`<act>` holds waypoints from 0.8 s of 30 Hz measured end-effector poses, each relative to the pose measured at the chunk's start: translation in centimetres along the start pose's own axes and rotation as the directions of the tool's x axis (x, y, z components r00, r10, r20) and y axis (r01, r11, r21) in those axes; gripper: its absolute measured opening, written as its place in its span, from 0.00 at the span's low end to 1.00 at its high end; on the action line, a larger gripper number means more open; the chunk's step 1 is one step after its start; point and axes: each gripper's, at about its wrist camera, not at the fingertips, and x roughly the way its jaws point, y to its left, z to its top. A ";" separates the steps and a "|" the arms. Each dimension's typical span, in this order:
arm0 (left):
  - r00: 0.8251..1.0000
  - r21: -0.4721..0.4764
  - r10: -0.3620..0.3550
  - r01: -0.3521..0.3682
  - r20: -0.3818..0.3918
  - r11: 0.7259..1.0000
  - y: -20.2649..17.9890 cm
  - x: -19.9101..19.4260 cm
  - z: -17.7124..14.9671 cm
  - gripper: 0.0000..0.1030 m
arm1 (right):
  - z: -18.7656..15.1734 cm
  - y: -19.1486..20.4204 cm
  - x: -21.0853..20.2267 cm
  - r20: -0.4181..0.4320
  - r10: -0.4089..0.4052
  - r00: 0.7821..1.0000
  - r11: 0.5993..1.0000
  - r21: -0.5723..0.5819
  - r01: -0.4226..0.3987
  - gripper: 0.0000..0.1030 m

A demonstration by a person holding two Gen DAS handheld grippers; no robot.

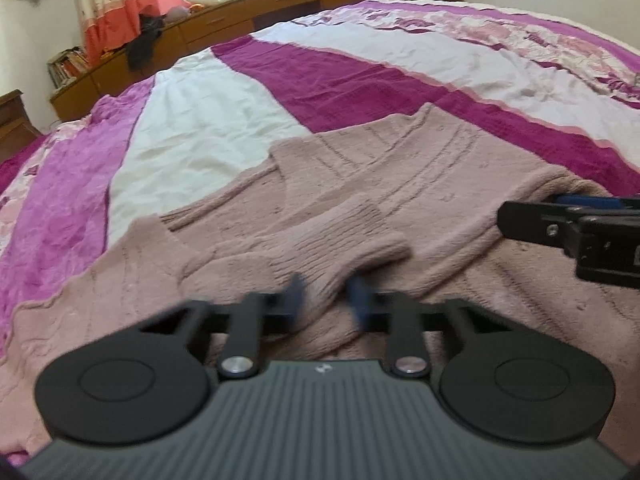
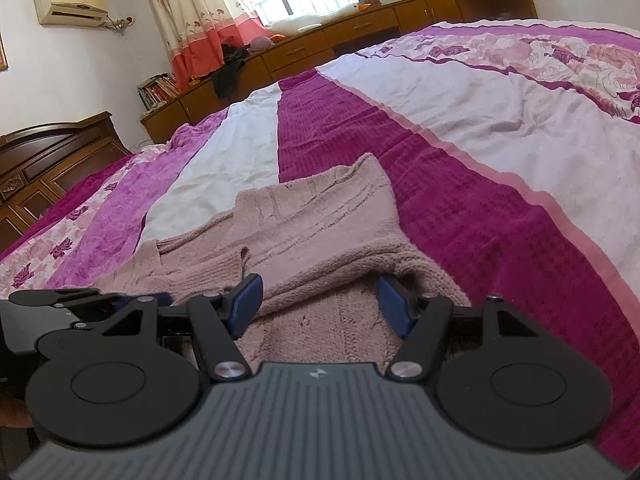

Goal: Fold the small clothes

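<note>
- The pink knit sweater [image 1: 400, 184] lies partly folded on the bed [image 1: 224, 128], one ribbed cuff [image 1: 352, 232] laid across its body.
- The left gripper [image 1: 326, 294] is narrowed around a ridge of the sleeve just behind that cuff; blur hides whether the pads actually bite.
- The right gripper [image 2: 320, 300] is spread wide, its pads either side of a raised fold edge, not pinching it.
- Risk, as I judge it: the loose knit may slip from a shallow pinch, or several layers may be caught together, dragging the fold askew.
</note>
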 end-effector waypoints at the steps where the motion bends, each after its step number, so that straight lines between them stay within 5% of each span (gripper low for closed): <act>1: 1.000 -0.008 0.003 -0.003 0.009 1.000 0.0 -0.2 0.1 0.12 | 0.0 0.0 0.0 0.000 -0.001 1.000 1.000 0.001 0.001 0.69; 6: 0.999 -0.104 0.021 -0.016 0.050 0.994 1.7 -1.4 0.6 0.10 | -0.1 -0.3 0.2 0.000 -0.002 1.000 1.000 0.009 0.002 0.69; 12: 0.986 -0.248 0.137 -0.110 0.094 0.962 5.3 -3.8 0.7 0.10 | -0.2 -0.3 0.2 0.002 -0.003 1.000 1.000 0.007 0.003 0.69; 20: 0.949 -0.446 0.315 -0.281 0.002 0.850 11.4 -5.8 -2.3 0.10 | -0.2 -0.4 0.3 0.006 -0.005 1.000 1.000 0.004 0.005 0.69; 24: 0.943 -0.512 0.325 -0.317 -0.077 0.798 13.6 -5.5 -4.5 0.12 | -0.2 -0.4 0.3 0.006 -0.006 1.000 1.000 0.003 0.006 0.69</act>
